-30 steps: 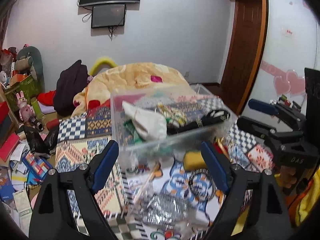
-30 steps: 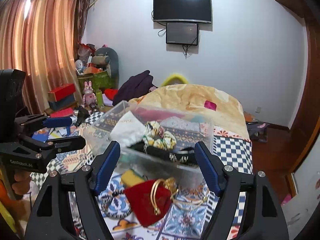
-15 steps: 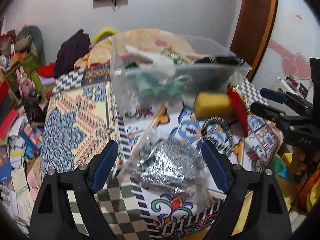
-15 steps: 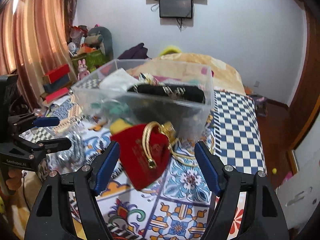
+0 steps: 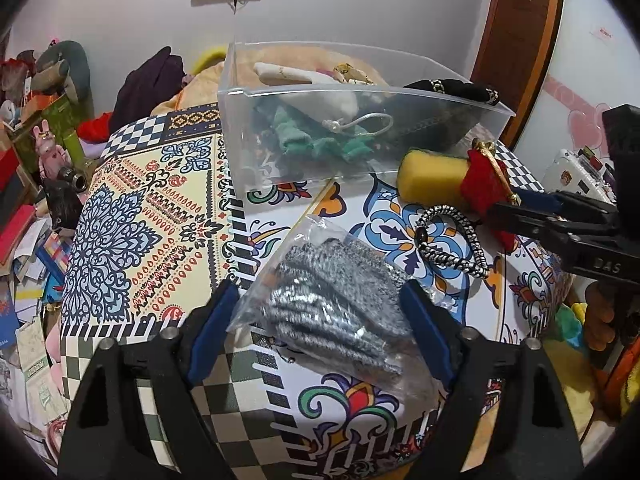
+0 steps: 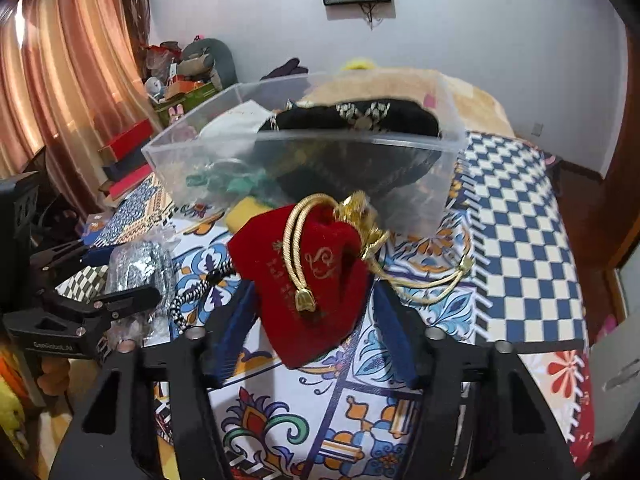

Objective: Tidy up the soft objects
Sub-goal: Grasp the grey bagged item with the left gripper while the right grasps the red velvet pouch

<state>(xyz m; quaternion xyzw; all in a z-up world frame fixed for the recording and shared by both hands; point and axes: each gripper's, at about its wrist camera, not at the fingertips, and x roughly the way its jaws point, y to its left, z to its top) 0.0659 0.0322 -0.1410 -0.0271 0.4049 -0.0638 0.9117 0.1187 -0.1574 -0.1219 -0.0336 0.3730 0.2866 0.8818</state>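
Observation:
A clear plastic bin (image 5: 360, 92) (image 6: 448, 148) sits on the patterned cloth and holds a white pouch, green fabric and a black pouch. My left gripper (image 5: 320, 312) is open, its jaws on either side of a clear bag of grey knit fabric (image 5: 336, 304). My right gripper (image 6: 312, 304) is open around a red velvet pouch (image 6: 312, 268) with gold cord; the pouch also shows in the left wrist view (image 5: 480, 184). A yellow sponge (image 5: 430, 176) and a black-and-white cord loop (image 5: 452, 240) lie between them.
The patterned cloth (image 5: 140, 220) covers a raised surface with a drop at its near edge. Cluttered boxes, books and toys (image 5: 36, 160) lie to the left. A beige blanket (image 6: 400, 84) lies behind the bin. A wooden door (image 5: 516, 40) stands at the right.
Both grippers have come down and forward toward the cloth. The left now straddles the grey knit bag, the right straddles the red pouch. The bin looks nearer and higher in view.

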